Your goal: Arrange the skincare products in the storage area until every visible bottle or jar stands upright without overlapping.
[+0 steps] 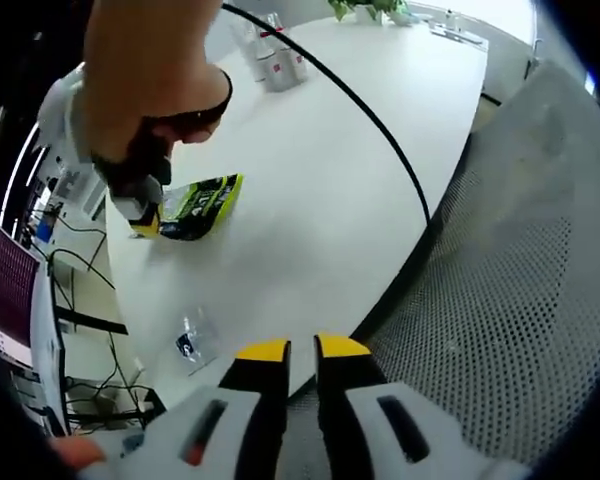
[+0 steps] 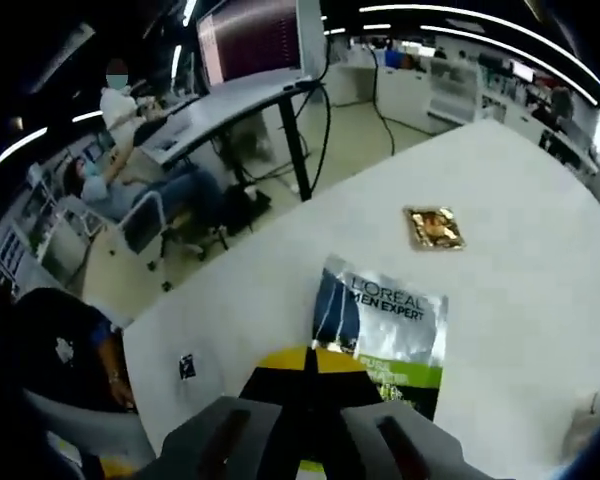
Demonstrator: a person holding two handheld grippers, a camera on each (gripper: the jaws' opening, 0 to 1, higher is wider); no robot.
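"On the white table [image 1: 320, 200], just past my right gripper [image 2: 310, 362], lies the sachet [image 2: 390, 325], flat, printed side up."

"Which way does it run from your tips?"

"Its long axis goes straight away from me, leaning a little to the right. Its near short edge is at my tips. They are pressed together, but I cannot tell whether the edge is caught between them or only lies beneath."

"And your other hand?"

"My left gripper [image 1: 302, 350] hangs over the table's near edge beside the mesh chair [image 1: 520, 300], its jaws a narrow slit apart and carrying nothing. It is well apart from the sachet, so the right is much the nearer."

"Where are the bottles?"

"The bottles [image 1: 280, 68] stand upright in a small cluster at the far end of the table, well beyond the sachet (too small for me to count surely). A small gold packet [image 2: 433, 227] lies beyond the sachet's far end."

"So what does the move turn on?"

"I judge a pull or lift along that long axis, done by the right."
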